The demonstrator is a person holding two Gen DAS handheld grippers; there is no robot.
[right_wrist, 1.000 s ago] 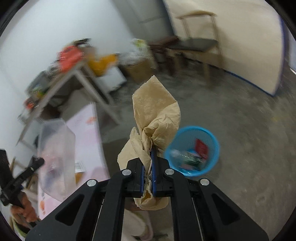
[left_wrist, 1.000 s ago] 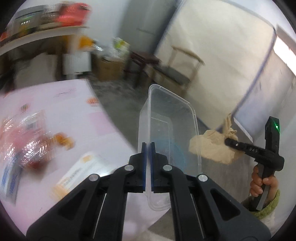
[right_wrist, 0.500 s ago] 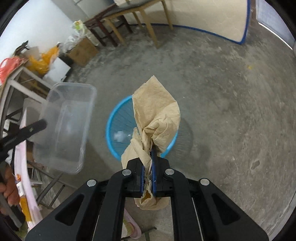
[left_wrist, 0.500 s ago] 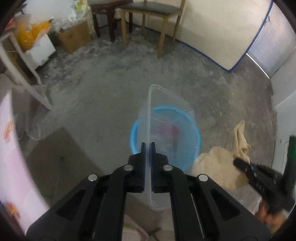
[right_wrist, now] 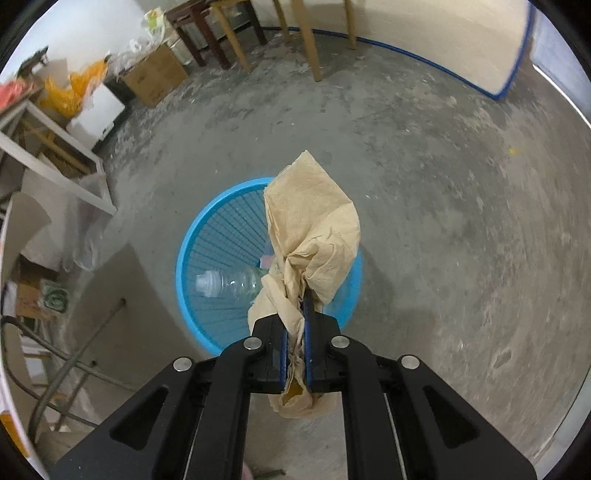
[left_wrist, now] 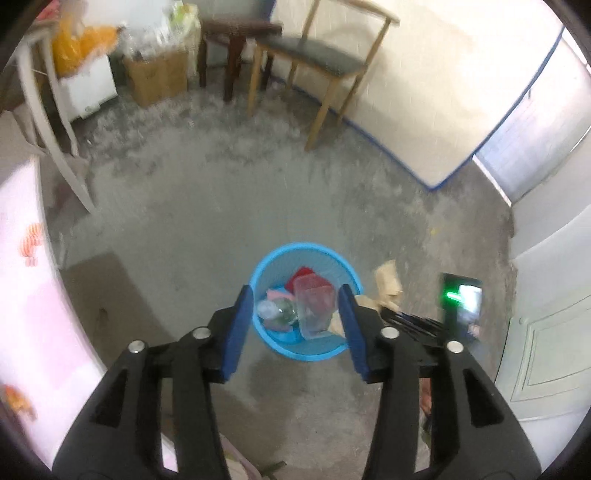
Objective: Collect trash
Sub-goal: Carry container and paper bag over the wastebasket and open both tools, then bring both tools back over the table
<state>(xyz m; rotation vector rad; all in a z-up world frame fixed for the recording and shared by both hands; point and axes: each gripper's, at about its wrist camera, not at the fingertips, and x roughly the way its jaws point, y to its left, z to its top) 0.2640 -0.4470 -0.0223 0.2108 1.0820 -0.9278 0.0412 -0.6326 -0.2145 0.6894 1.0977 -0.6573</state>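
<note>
My left gripper [left_wrist: 295, 291] hangs over the blue basket [left_wrist: 303, 246] on the floor. Its jaws are opening, with nothing between them. The clear plastic container [left_wrist: 314, 306] lies inside the basket on red and pink trash, beside a plastic bottle [left_wrist: 277, 310]. My right gripper [right_wrist: 303, 317] is shut on crumpled brown paper [right_wrist: 314, 221], its jaws starting to open, right above the basket [right_wrist: 207, 236]. The bottle [right_wrist: 229, 284] shows through the basket's mesh. In the left wrist view the brown paper [left_wrist: 388, 284] sits at the basket's right rim.
A pink-clothed table [left_wrist: 22, 295] runs along the left edge. A wooden chair [left_wrist: 314, 55], a dark stool [left_wrist: 236, 33] and a cardboard box [left_wrist: 155, 77] stand at the back wall. A white table frame [right_wrist: 55, 158] is left of the basket. Bare concrete floor surrounds the basket.
My left gripper opened and let go of the clear container, which dropped into the basket. Both grippers swung from the table towards the basket, the right one sinking lower with the paper.
</note>
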